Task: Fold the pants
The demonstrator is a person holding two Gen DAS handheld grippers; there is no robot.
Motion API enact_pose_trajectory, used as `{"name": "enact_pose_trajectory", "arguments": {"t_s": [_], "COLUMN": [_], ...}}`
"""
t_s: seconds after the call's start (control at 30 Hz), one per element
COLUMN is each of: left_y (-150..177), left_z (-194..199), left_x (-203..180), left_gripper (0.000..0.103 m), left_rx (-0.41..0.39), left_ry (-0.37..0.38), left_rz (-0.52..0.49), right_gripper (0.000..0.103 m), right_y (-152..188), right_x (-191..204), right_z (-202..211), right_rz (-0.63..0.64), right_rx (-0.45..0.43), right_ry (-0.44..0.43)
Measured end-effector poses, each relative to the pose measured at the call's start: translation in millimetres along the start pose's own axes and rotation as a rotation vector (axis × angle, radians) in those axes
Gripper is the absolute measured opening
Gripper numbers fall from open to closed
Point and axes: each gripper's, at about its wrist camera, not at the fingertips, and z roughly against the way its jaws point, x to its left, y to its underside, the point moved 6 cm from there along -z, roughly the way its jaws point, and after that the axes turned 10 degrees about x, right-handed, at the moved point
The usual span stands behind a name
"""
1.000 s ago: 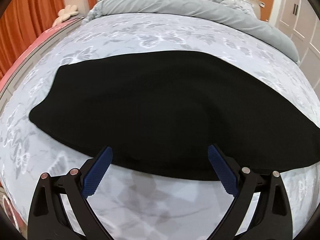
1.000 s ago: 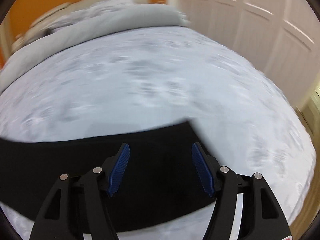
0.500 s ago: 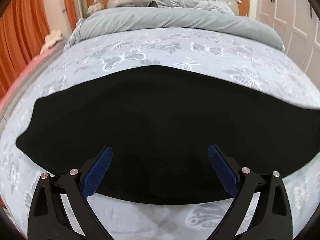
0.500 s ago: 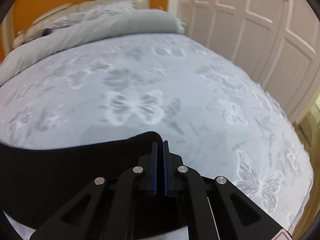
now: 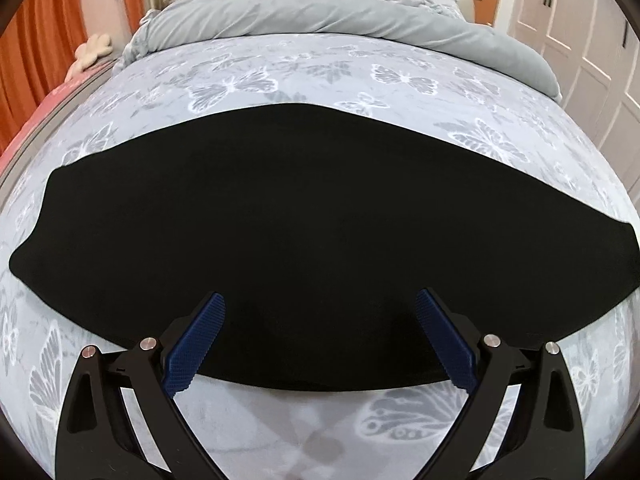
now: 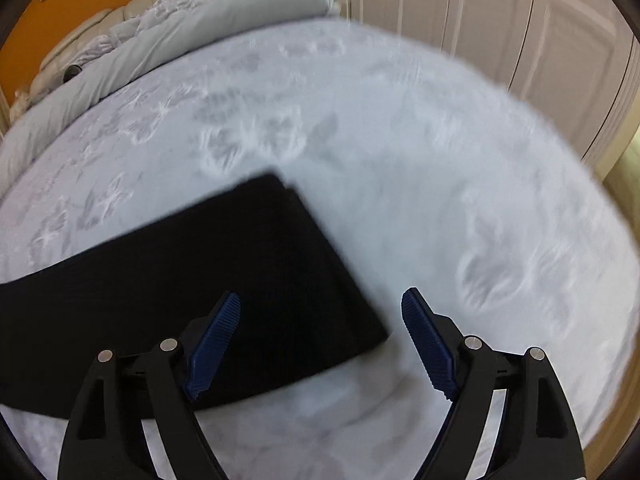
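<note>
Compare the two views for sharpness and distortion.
Left wrist view: sharp, evenly lit, butterfly print on the bedspread crisp, black pants bulged by the fisheye. Right wrist view: motion blur smears the print and the pants' edge, only the right hand-held gripper sharp.

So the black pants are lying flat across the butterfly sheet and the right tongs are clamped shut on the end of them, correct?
Not quite. The black pants do lie flat across the butterfly sheet, but the right tongs are not clamped shut: their jaws stand apart and are opening, pressing on nothing, with only the corner of the pants' end between them. The right wrist view shows it.
</note>
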Motion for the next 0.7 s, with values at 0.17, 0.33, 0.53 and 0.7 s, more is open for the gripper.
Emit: {"name": "enact_pose_trajectory", "arguments": {"t_s": [0.17,0.33,0.53,0.7], "left_y": [-0.6,1.3,1.6,5.2], "left_z": [8.4,24.5,38.9,46.8], "left_x": [10.7,24.9,48.3,69.1], "left_gripper": [0.094,0.094,0.094,0.094], "left_rx": [-0.025,-0.056,-0.078,-0.086], "left_ry": [-0.042,-0.059,-0.052,-0.051], "left_rz": [0.024,0.049,0.085,0.109], "right_gripper": [0.08,0.017,0.017,0.017], "right_y": [0.5,-7.7,-14.1,8.5], "right_x": [2.3,20.9,125.1,237.1], "right_z": [-12.9,6.3,70.2,89.0], "right_rz": [-0.107,-0.172,0.015,0.218], "right_rx": [0.002,-0.034,-0.173,-0.179], "right_ry": [-0.082,-0.212,-0.3,-0.361]}}
